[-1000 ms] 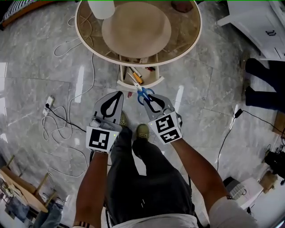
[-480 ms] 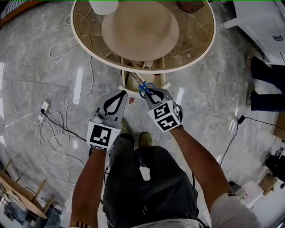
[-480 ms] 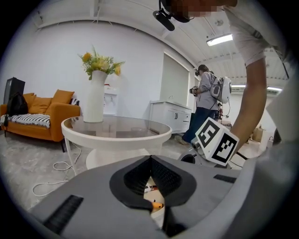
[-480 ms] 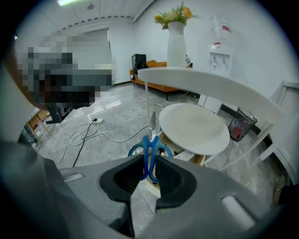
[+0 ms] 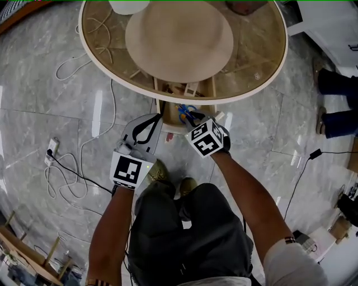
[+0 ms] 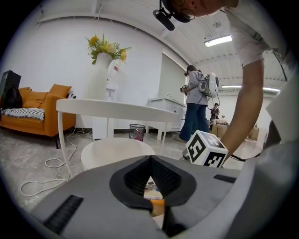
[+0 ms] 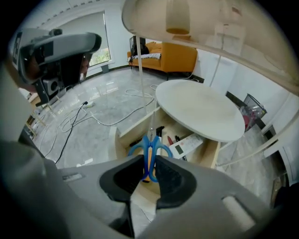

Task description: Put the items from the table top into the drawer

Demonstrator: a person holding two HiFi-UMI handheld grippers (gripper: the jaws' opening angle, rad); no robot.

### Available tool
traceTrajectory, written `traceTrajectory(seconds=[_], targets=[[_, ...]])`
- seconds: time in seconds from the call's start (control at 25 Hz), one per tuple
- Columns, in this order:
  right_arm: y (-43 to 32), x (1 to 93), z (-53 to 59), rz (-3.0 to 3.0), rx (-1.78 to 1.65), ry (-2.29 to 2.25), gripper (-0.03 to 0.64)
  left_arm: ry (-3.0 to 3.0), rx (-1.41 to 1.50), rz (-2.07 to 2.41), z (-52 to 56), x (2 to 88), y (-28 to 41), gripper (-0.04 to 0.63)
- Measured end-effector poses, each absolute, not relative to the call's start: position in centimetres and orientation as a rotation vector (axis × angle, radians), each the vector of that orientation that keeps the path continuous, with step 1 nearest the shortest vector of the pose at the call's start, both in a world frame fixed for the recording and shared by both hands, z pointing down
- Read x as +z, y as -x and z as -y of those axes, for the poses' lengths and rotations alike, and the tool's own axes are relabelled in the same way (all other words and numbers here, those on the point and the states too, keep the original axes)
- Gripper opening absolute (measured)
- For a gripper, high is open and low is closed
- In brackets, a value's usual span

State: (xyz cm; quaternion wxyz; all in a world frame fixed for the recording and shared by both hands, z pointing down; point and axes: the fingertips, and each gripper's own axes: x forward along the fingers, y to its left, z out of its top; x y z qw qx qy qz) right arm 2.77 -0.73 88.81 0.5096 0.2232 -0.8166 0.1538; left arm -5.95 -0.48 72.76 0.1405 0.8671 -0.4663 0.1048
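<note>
An open wooden drawer (image 5: 166,119) juts out under the round glass-topped table (image 5: 268,67). My right gripper (image 5: 193,118) points steeply down over it, shut on the handles of blue scissors (image 5: 186,110). In the right gripper view the scissors (image 7: 150,148) hang blades-down from the right gripper (image 7: 149,161) above the drawer (image 7: 122,135), which holds a white remote (image 7: 188,143) and pens. My left gripper (image 5: 154,117) hovers just left of the drawer front with its tips together and nothing in them. The left gripper (image 6: 150,158) looks roughly level under the table.
A white vase (image 5: 130,4) and a brown object (image 5: 246,5) sit on the table's far edge. Cables (image 5: 72,167) and a power strip (image 5: 51,146) lie on the floor at left. Another person's legs (image 5: 338,84) stand at right. My own legs (image 5: 184,223) are right behind the grippers.
Both grippers have sunk and come in toward the drawer. The scissors, earlier held in front of the drawer, now hang over its opening.
</note>
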Motion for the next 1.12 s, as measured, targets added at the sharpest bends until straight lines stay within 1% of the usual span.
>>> traceTrajectory(seconds=[0.32, 0.8, 0.84, 0.92, 1.12], targets=[[-2.4, 94.8, 1.7, 1.844, 0.404, -0.487, 0.078, -2.497, 0.281, 1.321, 1.4, 75.9, 6.9, 0.0], [-2.2, 97.8, 2.7, 1.744, 0.405, -0.464, 0.083, -2.462, 0.251, 1.339, 2.1, 76.3, 8.7, 0.0], [-2.1, 97.9, 2.7, 1.742, 0.409, -0.462, 0.09, -2.459, 0.247, 1.342, 2.1, 76.1, 8.8, 0.0], [-2.0, 98.0, 2.7, 1.74, 0.422, -0.459, 0.128, -2.453, 0.243, 1.347, 2.1, 75.9, 9.1, 0.0], [-1.7, 96.1, 2.5, 1.792, 0.41, -0.489, 0.132, -2.429, 0.244, 1.354, 1.5, 74.9, 9.4, 0.0]])
